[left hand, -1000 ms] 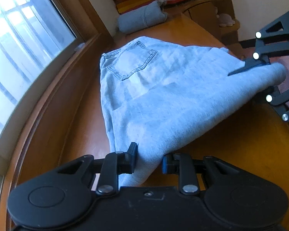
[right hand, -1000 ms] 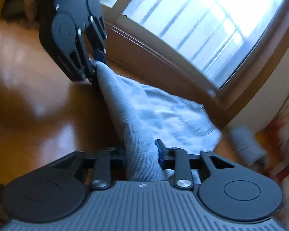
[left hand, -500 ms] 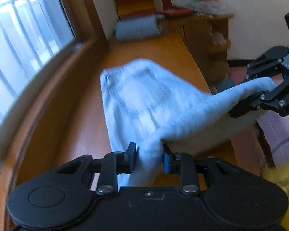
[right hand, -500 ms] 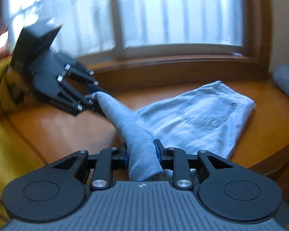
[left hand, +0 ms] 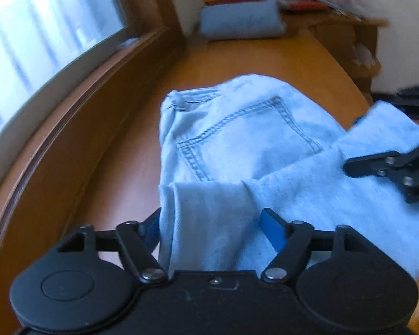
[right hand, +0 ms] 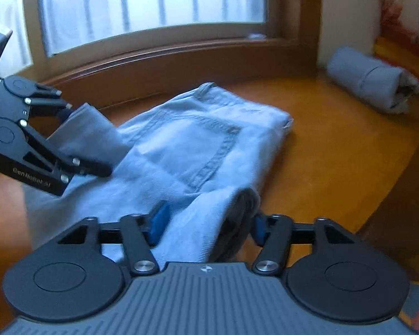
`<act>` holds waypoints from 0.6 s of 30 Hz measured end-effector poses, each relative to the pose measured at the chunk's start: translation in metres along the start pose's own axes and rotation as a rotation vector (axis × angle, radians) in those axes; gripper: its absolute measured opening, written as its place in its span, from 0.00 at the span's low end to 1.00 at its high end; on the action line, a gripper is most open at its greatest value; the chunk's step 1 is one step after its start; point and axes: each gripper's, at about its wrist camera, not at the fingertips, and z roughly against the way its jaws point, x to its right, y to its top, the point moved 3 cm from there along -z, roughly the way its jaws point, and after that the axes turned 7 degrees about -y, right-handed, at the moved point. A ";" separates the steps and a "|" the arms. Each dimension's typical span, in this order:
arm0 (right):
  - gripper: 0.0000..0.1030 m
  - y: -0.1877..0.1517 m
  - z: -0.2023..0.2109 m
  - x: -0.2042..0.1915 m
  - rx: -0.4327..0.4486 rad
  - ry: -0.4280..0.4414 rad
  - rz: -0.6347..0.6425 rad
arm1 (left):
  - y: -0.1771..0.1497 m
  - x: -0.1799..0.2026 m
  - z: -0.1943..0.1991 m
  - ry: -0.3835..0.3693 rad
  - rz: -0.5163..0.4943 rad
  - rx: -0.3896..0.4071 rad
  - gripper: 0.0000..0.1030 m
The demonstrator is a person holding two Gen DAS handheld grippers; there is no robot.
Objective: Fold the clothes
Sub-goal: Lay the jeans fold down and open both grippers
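Light blue jeans (left hand: 237, 139) lie on the wooden table (left hand: 265, 58), back pocket up, with the leg end folded over toward the waist. My left gripper (left hand: 212, 229) has its jaws opening. One corner of the folded end lies loose between its blue pads (left hand: 273, 231). The right gripper (right hand: 208, 226) is opening too, and the other corner of the jeans (right hand: 198, 145) sags between its jaws without being pinched. Each gripper shows in the other's view: the left gripper (right hand: 83, 139) at the left edge, the right gripper (left hand: 354, 142) at the right edge.
A rolled blue garment (left hand: 240, 22) (right hand: 368, 81) lies at the far end of the table by the wall. A window with a wooden sill (right hand: 153, 42) runs along the table's far side. A wooden cabinet (left hand: 349, 42) stands beyond the table's right edge.
Both grippers carried the leg end forward over the jeans and laid it down near the pocket. Their jaws, clamped on the cloth before, have spread and released it.
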 end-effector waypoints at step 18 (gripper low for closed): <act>0.62 -0.029 0.020 -0.038 0.043 -0.071 0.107 | -0.016 -0.032 -0.022 -0.102 0.226 0.019 0.98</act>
